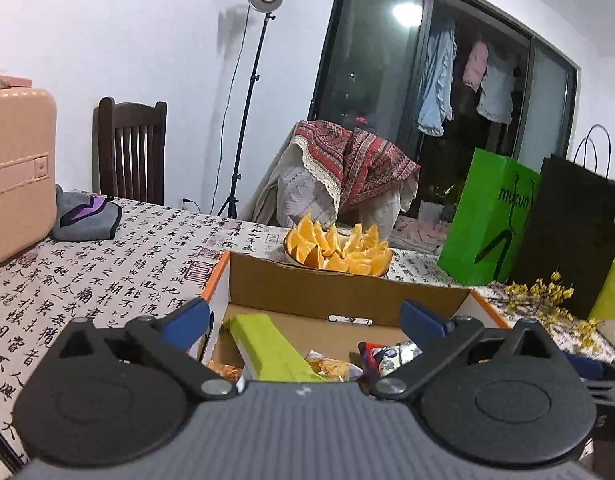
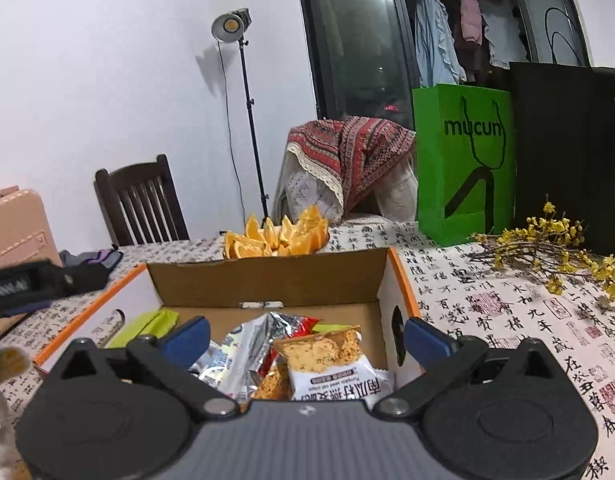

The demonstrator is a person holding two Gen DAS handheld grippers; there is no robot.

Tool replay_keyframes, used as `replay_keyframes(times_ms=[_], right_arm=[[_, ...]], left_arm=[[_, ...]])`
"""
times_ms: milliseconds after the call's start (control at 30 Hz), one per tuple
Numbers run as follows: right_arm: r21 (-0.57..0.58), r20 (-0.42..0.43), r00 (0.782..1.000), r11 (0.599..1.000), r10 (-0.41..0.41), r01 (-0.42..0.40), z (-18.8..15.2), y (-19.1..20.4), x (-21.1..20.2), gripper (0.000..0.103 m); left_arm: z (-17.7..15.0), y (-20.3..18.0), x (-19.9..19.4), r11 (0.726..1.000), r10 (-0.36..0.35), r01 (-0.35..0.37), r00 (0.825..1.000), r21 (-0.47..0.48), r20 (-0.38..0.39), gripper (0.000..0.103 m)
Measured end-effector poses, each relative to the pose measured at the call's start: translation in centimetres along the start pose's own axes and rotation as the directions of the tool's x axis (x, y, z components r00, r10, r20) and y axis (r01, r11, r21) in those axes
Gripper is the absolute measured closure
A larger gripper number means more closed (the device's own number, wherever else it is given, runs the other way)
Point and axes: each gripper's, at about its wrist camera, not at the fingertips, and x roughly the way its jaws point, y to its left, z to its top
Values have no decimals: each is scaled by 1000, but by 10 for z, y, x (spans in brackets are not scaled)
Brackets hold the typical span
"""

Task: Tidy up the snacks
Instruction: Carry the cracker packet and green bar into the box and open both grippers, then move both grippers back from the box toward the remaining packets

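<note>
An open cardboard box (image 1: pixel 347 280) with an orange rim stands on the table and holds snack packets. In the left wrist view a lime-green packet (image 1: pixel 267 344), a biscuit packet (image 1: pixel 333 366) and a foil packet (image 1: pixel 387 354) lie inside. My left gripper (image 1: pixel 303 320) is open and empty above the box's near edge. In the right wrist view the box (image 2: pixel 267 276) holds a pumpkin-crisp packet (image 2: pixel 327 364), silver foil packets (image 2: pixel 243 348) and a green packet (image 2: pixel 147 322). My right gripper (image 2: pixel 305 338) is open and empty over them.
A bowl of orange wedges (image 1: pixel 339 250) sits just behind the box. A green paper bag (image 2: pixel 463 160), a black bag (image 2: pixel 567 152) and yellow flower twigs (image 2: pixel 547 252) stand at the right. A pink suitcase (image 1: pixel 15 176) and grey cloth (image 1: pixel 85 216) are at the left.
</note>
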Motion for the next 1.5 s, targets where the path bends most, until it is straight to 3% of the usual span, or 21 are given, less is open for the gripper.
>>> replay_keyframes(times_ms=[333,733,1033,1500], right_arm=[[20,17,1000,1000,0,0,4,-3,-8,0],[16,24,1000,1000,10,-11,3,7,-66,0],[-1,-9,1000,1000,-8,8,-24,9,-101,0],[-49,-113,993,998,27,-33,-70,22,-120,0]], left_arm=[[10,6,-26,999,11,-9,999,-46,47,0],[1,7,-86,999,28,-31,996,37,88,0],[-22,24,-119,998,29,-32,998,50,61,0],[-57,48,-136,996,42,-41,999,81,-10,0]])
